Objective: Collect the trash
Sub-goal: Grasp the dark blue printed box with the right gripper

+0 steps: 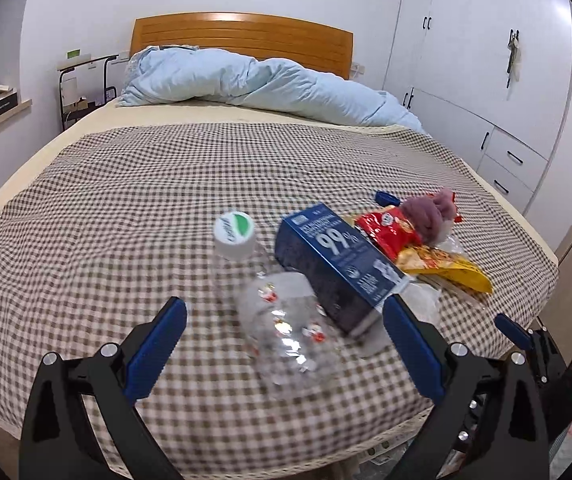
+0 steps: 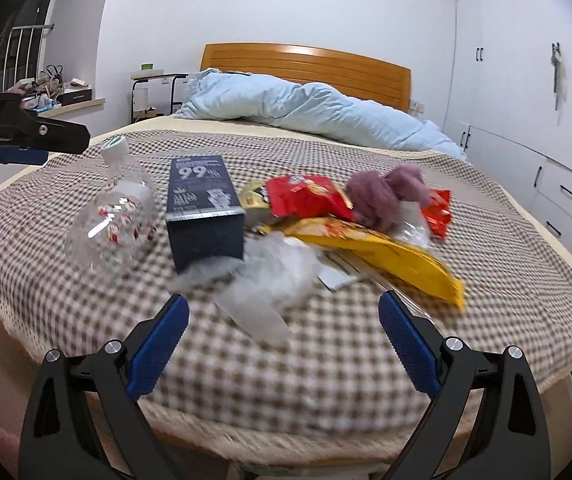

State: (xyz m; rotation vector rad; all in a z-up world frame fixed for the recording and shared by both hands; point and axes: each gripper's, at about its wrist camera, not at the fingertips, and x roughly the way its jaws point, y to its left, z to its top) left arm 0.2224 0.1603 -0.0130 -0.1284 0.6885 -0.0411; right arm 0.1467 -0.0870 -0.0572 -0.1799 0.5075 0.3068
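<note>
So we're looking at a bed [image 1: 86,184] under a checked cover, and all the trash is sitting in a bunch near its foot edge, toward the right corner. Biggest piece is the clear plastic bottle [image 1: 282,320], lying on its side with the white cap [image 1: 234,236] pointing up toward the headboard, so its long axis is running pretty much straight away from us. Next to it, touching on the right, we're seeing a dark blue box [image 1: 338,268], then a yellow wrapper [image 2: 386,256], a red snack bag [image 2: 306,196], some crumpled clear plastic [image 2: 270,272] and a purple wad [image 2: 386,192].

Our left gripper [image 1: 284,320] is hanging right over the bottle with fingers spread wide, one each side of the body, nothing pinched. Our right gripper [image 2: 284,316] is also spread and empty, sitting off the foot edge in front of the clear plastic.

We're guessing left goes first: it's nearer, and its fingers are already crossing the bottle's axis.
</note>
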